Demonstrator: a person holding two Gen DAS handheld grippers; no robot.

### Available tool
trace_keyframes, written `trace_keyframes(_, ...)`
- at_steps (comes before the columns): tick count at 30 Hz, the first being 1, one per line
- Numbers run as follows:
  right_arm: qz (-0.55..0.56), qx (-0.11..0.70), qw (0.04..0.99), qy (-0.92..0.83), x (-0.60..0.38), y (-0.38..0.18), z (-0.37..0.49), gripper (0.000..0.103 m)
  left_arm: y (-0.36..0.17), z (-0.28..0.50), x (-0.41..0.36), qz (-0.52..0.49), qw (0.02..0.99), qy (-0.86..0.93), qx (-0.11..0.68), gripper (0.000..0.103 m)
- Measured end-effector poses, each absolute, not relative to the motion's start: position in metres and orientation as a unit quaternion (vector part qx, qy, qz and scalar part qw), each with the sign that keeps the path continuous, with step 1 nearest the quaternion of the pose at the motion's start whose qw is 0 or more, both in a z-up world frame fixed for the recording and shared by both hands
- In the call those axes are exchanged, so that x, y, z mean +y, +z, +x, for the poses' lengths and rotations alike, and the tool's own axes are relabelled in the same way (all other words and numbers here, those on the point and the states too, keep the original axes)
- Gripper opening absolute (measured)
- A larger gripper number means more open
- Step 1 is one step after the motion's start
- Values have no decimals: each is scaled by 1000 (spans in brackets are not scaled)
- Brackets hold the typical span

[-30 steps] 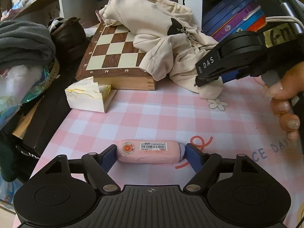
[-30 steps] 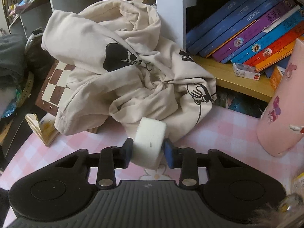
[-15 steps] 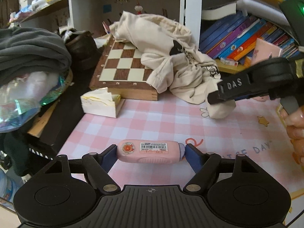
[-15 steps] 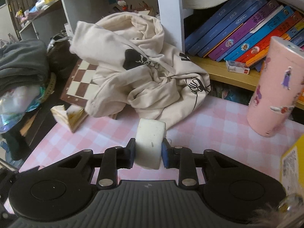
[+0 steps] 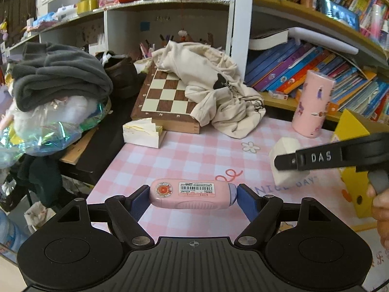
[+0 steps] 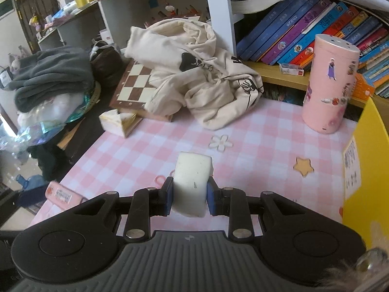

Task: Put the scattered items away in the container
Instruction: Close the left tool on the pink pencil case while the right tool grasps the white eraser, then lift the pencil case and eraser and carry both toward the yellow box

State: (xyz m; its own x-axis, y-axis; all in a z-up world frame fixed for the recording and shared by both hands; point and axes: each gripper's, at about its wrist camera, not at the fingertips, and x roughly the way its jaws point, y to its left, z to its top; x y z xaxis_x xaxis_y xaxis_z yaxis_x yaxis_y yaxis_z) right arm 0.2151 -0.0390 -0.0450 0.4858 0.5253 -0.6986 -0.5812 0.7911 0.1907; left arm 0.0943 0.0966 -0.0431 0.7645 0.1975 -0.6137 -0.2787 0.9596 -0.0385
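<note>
Left claw (image 5: pixel 192 196) clamped endwise on a pink case (image 5: pixel 192 193): blue pads pressed on both short ends, barcode label facing up, round orange sticker at its left end. The case hangs clear above the pink-and-white checked counter (image 5: pixel 194 155).

Right claw (image 6: pixel 190 196) closed tight on a white block (image 6: pixel 192 182), pads squeezing its two sides. The block stands upright between them, a few dark specks on its face. In the left view the same block (image 5: pixel 283 160) shows at the tip of the right claw's black arm, marked "DAS", with the person's hand (image 5: pixel 379 199) on the grip at the right edge.

Yellow container (image 6: pixel 364 160) stands at the right side of the counter, a printed white label on its wall; its inside cannot be seen. Both held things are left of it, above the bare cloth.

Farther back: a pink cylinder (image 6: pixel 329 82) with stickers stands upright near the bookshelf. A cream sweatshirt (image 6: pixel 199 73) lies heaped partly over a chessboard (image 6: pixel 136 85). A small cream box (image 6: pixel 116 121) sits just in front of the board at the counter's left edge. A grey blanket (image 5: pixel 58 77) is piled on shiny wrapped bundles off to the left. Rows of books (image 6: pixel 304 26) lean on the shelf behind.
</note>
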Motion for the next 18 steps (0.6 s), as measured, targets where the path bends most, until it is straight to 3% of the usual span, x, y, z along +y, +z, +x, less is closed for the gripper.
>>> trace_keyframes(18,-51,369,872,319,-82,-21,127,26,-8,20,74,-43,955,91,279,78)
